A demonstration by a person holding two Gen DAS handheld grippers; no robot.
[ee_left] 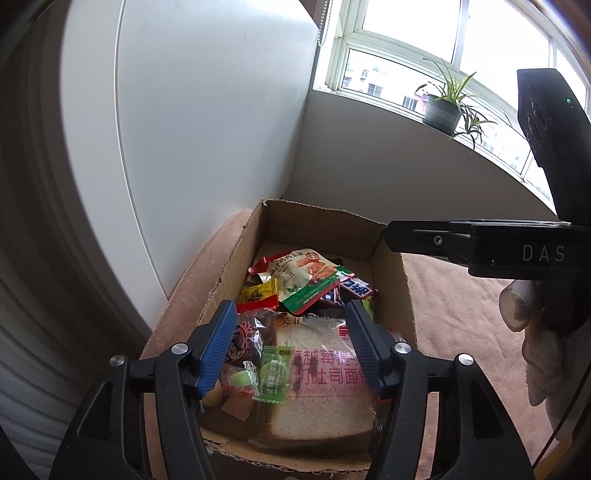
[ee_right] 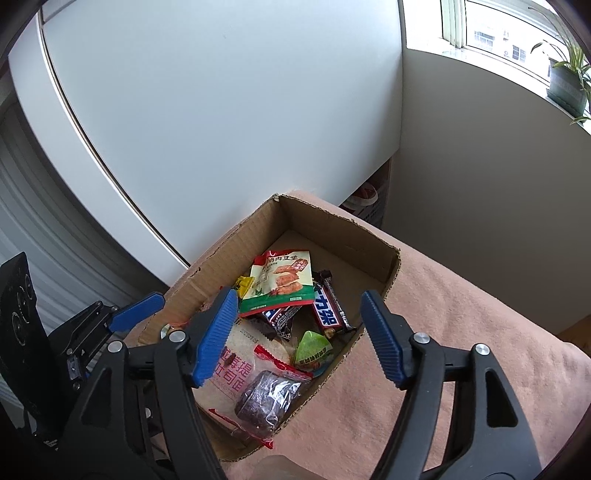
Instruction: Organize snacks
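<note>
1. Your left gripper (ee_left: 291, 343) tilts downward, its blue-padded jaws spread apart with nothing pressed between them.
2. Your right gripper (ee_right: 299, 334) tilts more steeply down, jaws likewise spread wide and holding nothing.
3. Your gloved right hand (ee_left: 535, 317) grips its handle, at the right of the left view.

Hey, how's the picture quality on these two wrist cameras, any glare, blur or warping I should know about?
Left wrist view: the window is blown out to white, the small green candy looks motion-smeared, and fisheye bends the wall lines and darkens the corners. Right wrist view: evenly lit and sharp inside the cardboard box, glare only at the window, with the same fisheye curving.
</note>
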